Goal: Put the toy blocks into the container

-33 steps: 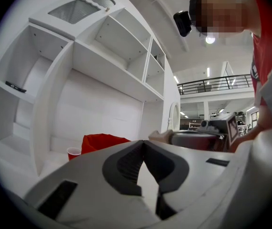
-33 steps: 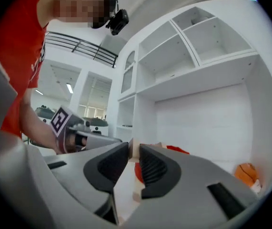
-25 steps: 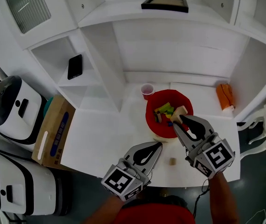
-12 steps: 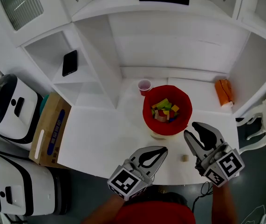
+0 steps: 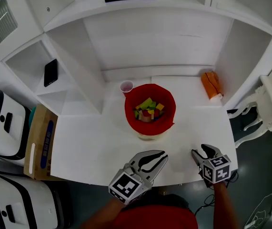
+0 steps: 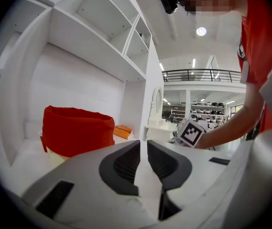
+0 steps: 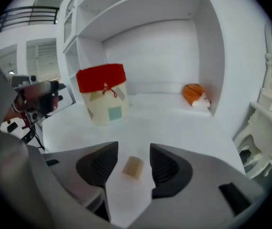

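Note:
The red-lined container (image 5: pixel 166 104) stands mid-table with several coloured blocks (image 5: pixel 147 109) inside; it also shows in the left gripper view (image 6: pixel 77 130) and the right gripper view (image 7: pixel 102 97). One small tan block (image 7: pixel 133 167) lies on the table between the jaws of my right gripper (image 7: pixel 133 149), which are opening wide and do not touch it. In the head view that gripper (image 5: pixel 202 151) sits low near the table's front right edge and hides the block. My left gripper (image 5: pixel 160 155) hovers front centre, its jaws (image 6: pixel 143 144) opening by a narrow gap with nothing between them.
A pink cup (image 5: pixel 126 86) stands behind the container on the left, an orange object (image 5: pixel 211 85) at the back right by the cabinet wall. A phone (image 5: pixel 50 72) leans in the left shelf. A cardboard box (image 5: pixel 39 142) and white appliances (image 5: pixel 0 123) flank the table's left.
My right gripper drew back from the container to the front edge, came down round the tan block and spread its jaws wider. The left gripper's jaws parted slightly.

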Tool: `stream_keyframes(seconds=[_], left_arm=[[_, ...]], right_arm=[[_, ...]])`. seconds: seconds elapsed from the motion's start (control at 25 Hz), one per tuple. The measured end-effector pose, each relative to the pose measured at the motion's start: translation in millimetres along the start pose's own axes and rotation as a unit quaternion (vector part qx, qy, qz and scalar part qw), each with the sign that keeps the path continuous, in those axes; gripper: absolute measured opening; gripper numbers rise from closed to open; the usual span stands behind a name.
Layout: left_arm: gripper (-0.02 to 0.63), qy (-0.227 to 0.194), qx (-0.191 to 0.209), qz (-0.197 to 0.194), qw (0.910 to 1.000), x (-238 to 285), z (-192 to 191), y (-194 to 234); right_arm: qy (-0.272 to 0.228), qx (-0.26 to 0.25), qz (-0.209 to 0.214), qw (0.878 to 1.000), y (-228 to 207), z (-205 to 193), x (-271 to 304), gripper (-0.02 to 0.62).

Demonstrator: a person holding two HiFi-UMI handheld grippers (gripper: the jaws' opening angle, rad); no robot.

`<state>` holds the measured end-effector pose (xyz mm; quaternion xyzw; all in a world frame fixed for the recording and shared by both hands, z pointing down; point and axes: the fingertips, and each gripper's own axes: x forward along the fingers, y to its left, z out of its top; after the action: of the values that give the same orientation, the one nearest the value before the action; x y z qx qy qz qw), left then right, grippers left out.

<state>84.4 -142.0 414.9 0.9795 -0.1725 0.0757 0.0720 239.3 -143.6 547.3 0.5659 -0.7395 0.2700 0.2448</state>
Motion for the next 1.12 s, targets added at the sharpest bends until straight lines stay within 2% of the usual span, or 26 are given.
stream_keyframes(seconds=[0.08,0.2,0.28,0.32,0.52,0.64,0.76,0.84,0.96,1.12], left_arm=[[0.077,0.002,-0.006,0.006,1.0,-3.4,1.6,1.0],[0.077,0.005,-0.012,0.02,0.9997,-8.7,2.2,5.2],[0.077,0.006,-0.021,0.03,0.9993,-11.5,2.7,8.8],[0.077,0.005,-0.024,0.034,0.9991,-12.9,3.0,10.5],[0.077,0.0,-0.025,0.045,0.9987,-16.8,6.8,17.5],[0.077,-0.005,-0.02,0.046,0.9987,-16.4,9.2,18.6],[0.077,-0.021,-0.008,0.047,0.9986,-17.0,16.6,17.6],[0.077,-0.037,-0.014,0.053,0.9978,-19.4,28.1,17.3],[0.077,-0.053,-0.017,0.064,0.9964,-23.7,39.2,20.4],[0.077,-0.066,-0.015,0.075,0.9948,-30.6,48.9,25.0]], right_arm=[[0.037,-0.002,-0.018,0.999,-10.4,-17.8,8.5,0.235],[0.063,-0.008,-0.034,0.997,-20.3,-27.5,12.5,0.233],[0.069,-0.009,-0.042,0.997,-25.0,-29.2,12.9,0.145],[0.069,-0.01,-0.045,0.997,-26.3,-29.4,13.0,0.121],[0.049,-0.005,-0.029,0.998,-16.1,-18.5,13.1,0.132],[0.002,0.011,-0.004,1.0,2.2,6.6,3.4,0.132],[-0.08,0.03,0.041,0.995,32.0,52.9,-21.8,0.132],[-0.147,0.028,0.079,0.986,56.7,92.5,-43.5,0.132],[-0.233,0.012,0.133,0.963,92.1,148.0,-74.7,0.133],[-0.297,-0.011,0.176,0.939,123.7,204.1,-96.4,0.133]])
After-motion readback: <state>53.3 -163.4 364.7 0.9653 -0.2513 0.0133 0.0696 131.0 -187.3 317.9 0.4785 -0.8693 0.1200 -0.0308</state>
